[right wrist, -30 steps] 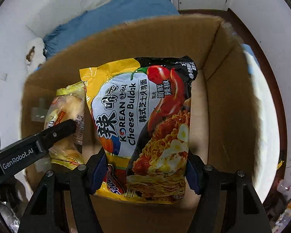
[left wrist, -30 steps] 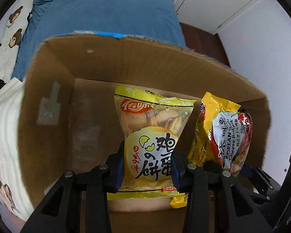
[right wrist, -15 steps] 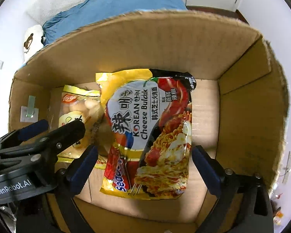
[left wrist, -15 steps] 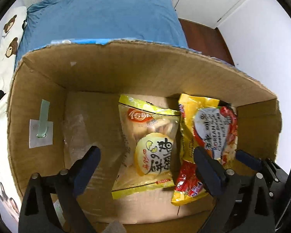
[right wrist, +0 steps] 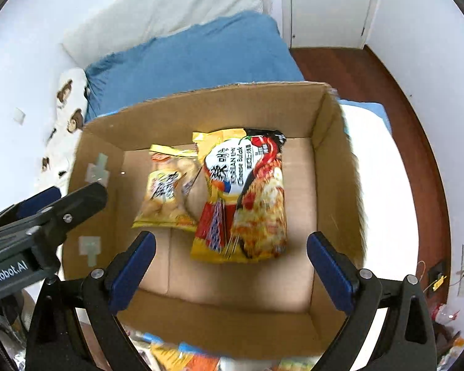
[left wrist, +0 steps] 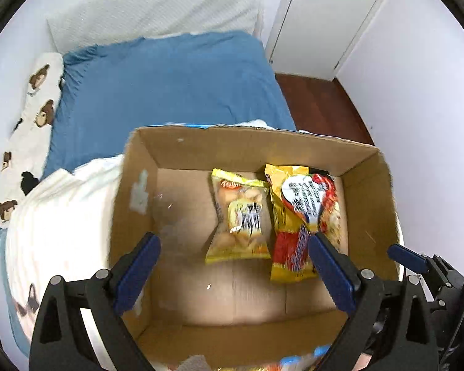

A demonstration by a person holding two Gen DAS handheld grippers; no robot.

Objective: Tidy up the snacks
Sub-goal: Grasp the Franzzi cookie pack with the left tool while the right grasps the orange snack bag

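Two snack packs are seen lying side by side on the floor of the cardboard box [left wrist: 368,191]: a yellow biscuit bag [left wrist: 239,216] and a Korean noodle packet [right wrist: 247,191]. Above them, the left gripper [left wrist: 232,266] and the right gripper [right wrist: 230,262] are held spread wide, with nothing pinched.

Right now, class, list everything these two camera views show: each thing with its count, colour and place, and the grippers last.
cardboard box: one, brown, open-topped, on the bed.
egg biscuit packet: one, yellow, flat on the box floor, left of the noodles.
Korean cheese noodle packet: one, yellow, red and black, on the box floor, its edge over the biscuit packet.
blue sheet: one, blue, on the bed beyond the box.
bear-print cloth: one, white with brown bears, left of the sheet.
door: one, white, far right.
wooden floor: dark brown, right of the bed.
left gripper: one, black with blue pads, open, above the box.
right gripper: one, same colours, open, above the box.
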